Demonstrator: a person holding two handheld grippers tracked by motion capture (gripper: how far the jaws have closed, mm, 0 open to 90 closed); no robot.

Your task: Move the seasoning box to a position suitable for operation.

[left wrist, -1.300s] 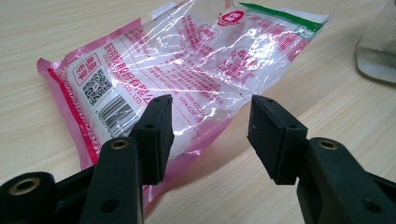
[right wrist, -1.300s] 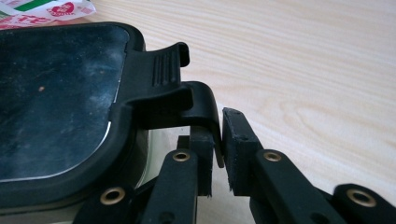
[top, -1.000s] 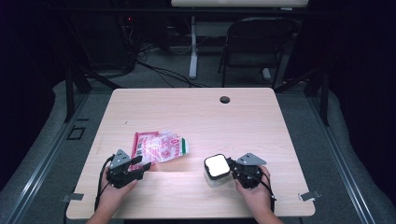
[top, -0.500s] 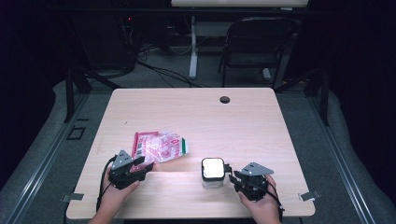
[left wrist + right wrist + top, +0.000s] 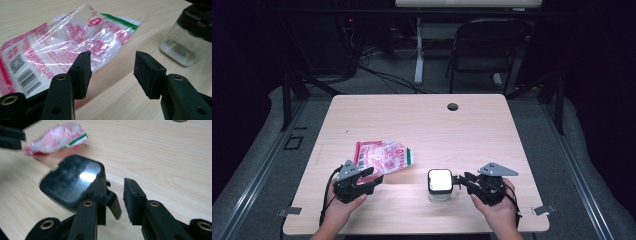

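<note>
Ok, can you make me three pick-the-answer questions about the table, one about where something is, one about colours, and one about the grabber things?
1. Where is the plastic bag?
A. by the left gripper
B. under the jar
C. on the chair

2. What colour is the print on the bag?
A. blue
B. red and pink
C. yellow

3. How is the right gripper?
A. clamped on the bag
B. jaws apart with nothing between them, beside the jar's lid
C. lying flat on the table

Answers: 1 A, the high view shows the bag just ahead of that gripper. 2 B, the left gripper view shows red and pink lettering plus a green strip. 3 B, the right gripper view shows an empty gap next to the dark lid.
</note>
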